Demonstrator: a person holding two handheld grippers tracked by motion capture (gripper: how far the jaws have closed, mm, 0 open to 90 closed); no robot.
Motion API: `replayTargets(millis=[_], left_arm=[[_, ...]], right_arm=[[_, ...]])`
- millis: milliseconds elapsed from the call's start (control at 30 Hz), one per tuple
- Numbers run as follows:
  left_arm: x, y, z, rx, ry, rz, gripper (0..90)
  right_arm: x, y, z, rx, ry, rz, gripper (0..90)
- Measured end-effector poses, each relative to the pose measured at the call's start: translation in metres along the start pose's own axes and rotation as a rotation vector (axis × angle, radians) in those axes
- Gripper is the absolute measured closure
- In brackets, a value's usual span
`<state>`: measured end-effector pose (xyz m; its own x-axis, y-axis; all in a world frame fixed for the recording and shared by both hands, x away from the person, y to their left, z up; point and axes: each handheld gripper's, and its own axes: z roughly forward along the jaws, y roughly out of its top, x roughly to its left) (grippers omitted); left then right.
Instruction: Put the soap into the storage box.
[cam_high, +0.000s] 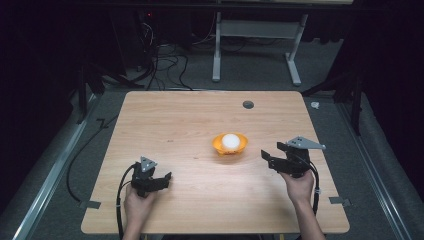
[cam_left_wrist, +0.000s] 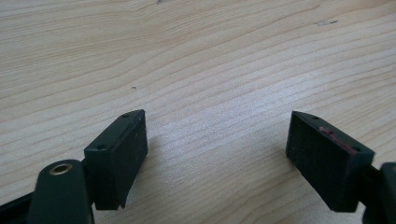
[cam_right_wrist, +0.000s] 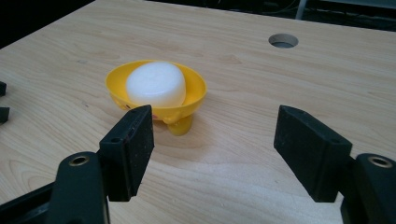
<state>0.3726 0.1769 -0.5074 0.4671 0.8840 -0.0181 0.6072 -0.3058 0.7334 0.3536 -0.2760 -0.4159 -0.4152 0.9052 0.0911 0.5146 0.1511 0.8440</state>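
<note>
A yellow bowl (cam_high: 230, 146) stands on a short foot near the middle of the wooden table (cam_high: 175, 115), with a white rounded object (cam_high: 230, 140) in it. In the right gripper view the bowl (cam_right_wrist: 198, 91) and its white object (cam_right_wrist: 156, 84) lie just beyond the left jaw. My right gripper (cam_high: 267, 156) is to the right of the bowl and points at it, open (cam_right_wrist: 215, 135) with nothing between its jaws. At the table's front left my left gripper (cam_high: 164, 180) is held low, open (cam_left_wrist: 217, 140) over bare wood.
A round cable hole (cam_high: 248, 104) sits near the table's far edge, also seen as the hole (cam_right_wrist: 283, 41) behind the bowl. Past the table stand a white desk frame (cam_high: 257, 30) and loose cables (cam_high: 165, 60) on the floor. Metal rails (cam_high: 55, 170) run along both sides.
</note>
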Motion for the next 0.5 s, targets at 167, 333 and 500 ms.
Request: replayTargets(millis=[167, 333, 500], left_arm=[[0.0, 0.0, 0.0, 0.0, 0.0, 0.001, 21.1], [-0.001, 0.0, 0.0, -0.001, -0.001, 0.004, 20.8], [-0.001, 0.0, 0.0, -0.001, 0.0, 0.003, 20.8]], right_arm=[[0.002, -0.006, -0.001, 0.01, 0.007, -0.006, 29.4], [0.002, -0.015, -0.002, -0.002, 0.013, -0.014, 29.5], [0.002, -0.027, 0.002, 0.006, 0.034, 0.006, 29.7]])
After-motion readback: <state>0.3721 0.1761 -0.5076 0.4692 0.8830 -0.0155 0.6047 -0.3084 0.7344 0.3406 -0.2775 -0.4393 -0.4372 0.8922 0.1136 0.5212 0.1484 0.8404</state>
